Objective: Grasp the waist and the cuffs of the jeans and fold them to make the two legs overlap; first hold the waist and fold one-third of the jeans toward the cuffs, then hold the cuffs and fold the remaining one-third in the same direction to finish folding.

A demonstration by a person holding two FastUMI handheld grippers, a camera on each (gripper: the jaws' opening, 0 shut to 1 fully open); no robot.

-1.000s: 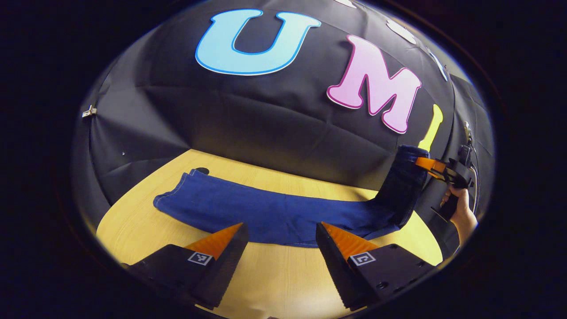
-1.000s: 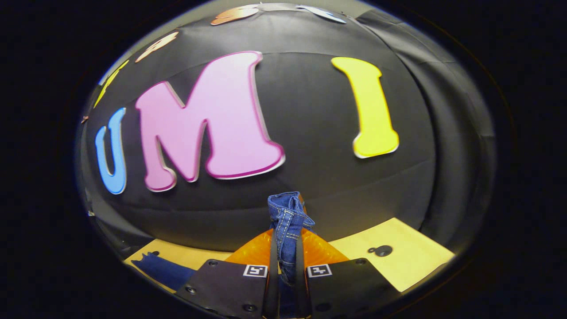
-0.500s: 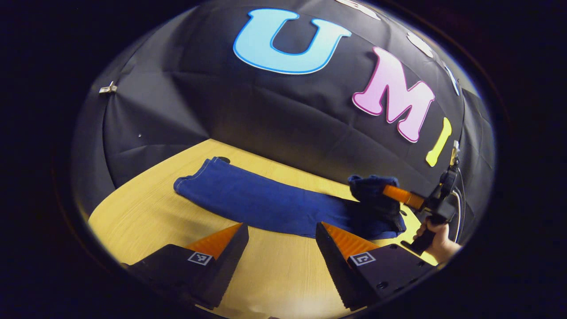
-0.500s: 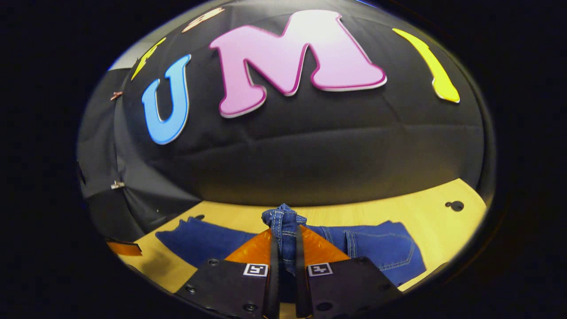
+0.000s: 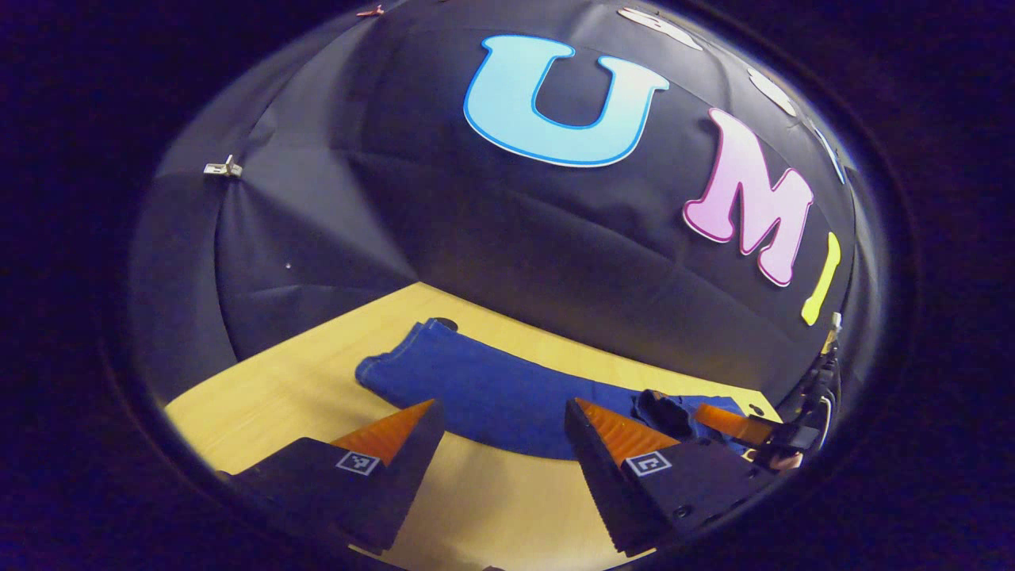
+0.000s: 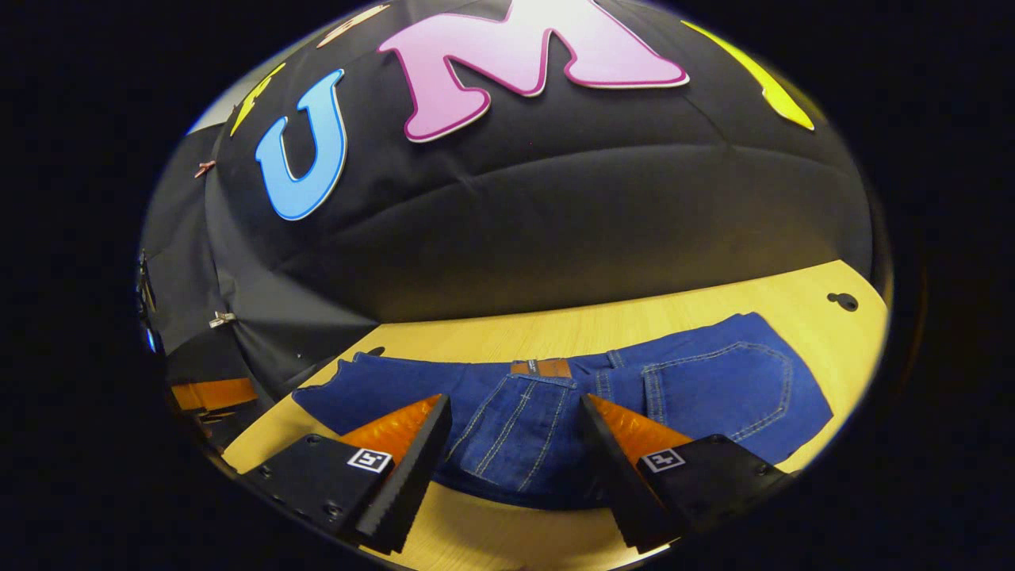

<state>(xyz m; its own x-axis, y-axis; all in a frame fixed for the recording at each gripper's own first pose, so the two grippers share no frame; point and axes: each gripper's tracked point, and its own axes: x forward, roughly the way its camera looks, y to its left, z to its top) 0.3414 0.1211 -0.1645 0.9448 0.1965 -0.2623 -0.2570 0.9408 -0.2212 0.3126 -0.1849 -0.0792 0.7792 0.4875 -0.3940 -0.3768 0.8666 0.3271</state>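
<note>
Dark blue jeans (image 5: pixel 492 388) lie flat along the wooden table (image 5: pixel 277 373), legs overlapped, cuffs (image 5: pixel 396 361) at the left end. In the right gripper view the waist part (image 6: pixel 523 420) lies folded over the legs, its brown patch (image 6: pixel 539 367) facing up and a back pocket (image 6: pixel 729 381) to the right. My right gripper (image 6: pixel 515 400) stands open just over that folded waist, with nothing between its fingers. My left gripper (image 5: pixel 503 408) is open too, hovering near the front edge of the jeans' middle. The right gripper (image 5: pixel 745 428) also appears at the far right of the left gripper view.
The black cloth wall (image 6: pixel 555 214) closes off the table right behind the jeans. Small round holes (image 6: pixel 842 301) mark the tabletop near its back corners. A strip of bare wood (image 5: pixel 476 507) runs between the jeans and the near edge. Metal clips (image 5: pixel 222 168) pin the cloth.
The right gripper carried the waist down and leftward onto the legs, then opened and let it go. The left gripper stayed open while its view shifted left.
</note>
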